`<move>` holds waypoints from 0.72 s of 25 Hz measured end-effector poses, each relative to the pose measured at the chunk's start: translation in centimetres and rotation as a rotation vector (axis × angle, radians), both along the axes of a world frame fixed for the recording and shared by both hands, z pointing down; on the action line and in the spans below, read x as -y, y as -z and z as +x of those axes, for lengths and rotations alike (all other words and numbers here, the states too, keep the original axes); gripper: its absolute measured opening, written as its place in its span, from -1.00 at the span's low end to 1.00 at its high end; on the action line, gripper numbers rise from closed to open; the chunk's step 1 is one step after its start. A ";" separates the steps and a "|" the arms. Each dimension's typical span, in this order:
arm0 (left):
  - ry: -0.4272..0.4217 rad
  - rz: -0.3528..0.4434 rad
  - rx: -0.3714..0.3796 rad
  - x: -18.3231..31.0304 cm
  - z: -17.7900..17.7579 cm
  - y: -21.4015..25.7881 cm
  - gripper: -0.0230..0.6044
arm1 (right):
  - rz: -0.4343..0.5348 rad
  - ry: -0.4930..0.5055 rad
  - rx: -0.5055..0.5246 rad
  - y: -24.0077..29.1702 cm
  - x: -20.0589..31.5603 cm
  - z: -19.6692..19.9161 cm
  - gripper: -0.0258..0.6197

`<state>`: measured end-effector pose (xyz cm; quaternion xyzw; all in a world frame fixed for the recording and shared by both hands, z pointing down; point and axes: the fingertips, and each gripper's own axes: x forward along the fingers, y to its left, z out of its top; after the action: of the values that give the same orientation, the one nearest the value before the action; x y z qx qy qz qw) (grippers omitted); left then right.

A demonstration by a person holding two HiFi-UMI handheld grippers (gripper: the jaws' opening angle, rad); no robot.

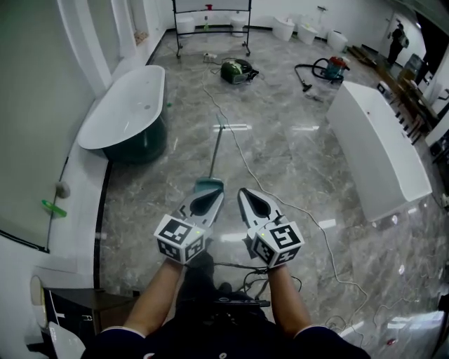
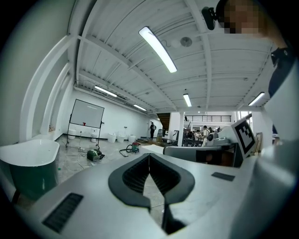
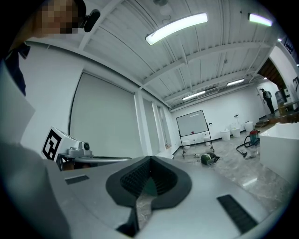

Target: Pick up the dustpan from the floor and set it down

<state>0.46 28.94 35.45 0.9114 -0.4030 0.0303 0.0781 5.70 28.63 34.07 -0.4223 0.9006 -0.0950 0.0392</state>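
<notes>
A green dustpan [image 1: 209, 184] rests on the marble floor, and its long thin handle [image 1: 217, 144] points away from me. In the head view my left gripper [image 1: 217, 194] hovers just short of the pan's near edge, its jaws shut and empty. My right gripper [image 1: 242, 191] is beside it, a little right of the pan, also shut with nothing held. The left gripper view shows the left gripper's [image 2: 149, 155] tips meeting. In the right gripper view the right gripper's [image 3: 150, 158] tips meet too, and a patch of green, probably the pan, shows through the gap behind them.
A white bathtub with a dark green shell [image 1: 123, 112] stands at the left, and a long white tub [image 1: 379, 151] at the right. A cable [image 1: 245, 161] snakes across the floor past the dustpan. A green vacuum [image 1: 237, 70], a red one [image 1: 335, 66] and a wheeled whiteboard [image 1: 210, 7] stand farther back.
</notes>
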 end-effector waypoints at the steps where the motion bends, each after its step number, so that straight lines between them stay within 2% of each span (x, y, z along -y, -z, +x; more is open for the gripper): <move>1: -0.003 0.003 0.005 0.9 0.1 -0.1 -0.88 | -0.004 -0.005 -0.003 -0.2 0.9 0.2 -0.90; 6: -0.017 0.002 -0.004 6.4 -0.2 -0.6 -0.88 | -0.021 -0.024 -0.017 -1.3 6.2 0.0 -0.90; 10: -0.032 0.007 -0.013 11.9 -1.8 -1.0 -0.88 | -0.036 -0.037 -0.022 -2.1 12.0 -1.6 -0.90; 18: -0.087 -0.035 -0.002 24.0 -4.8 -3.0 -0.88 | -0.091 -0.078 -0.041 -3.7 23.8 -4.9 -0.90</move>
<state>-4.38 4.97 38.50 0.9265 -0.3625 0.0399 0.0928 0.84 4.81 37.72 -0.4603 0.8788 -0.1254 0.0054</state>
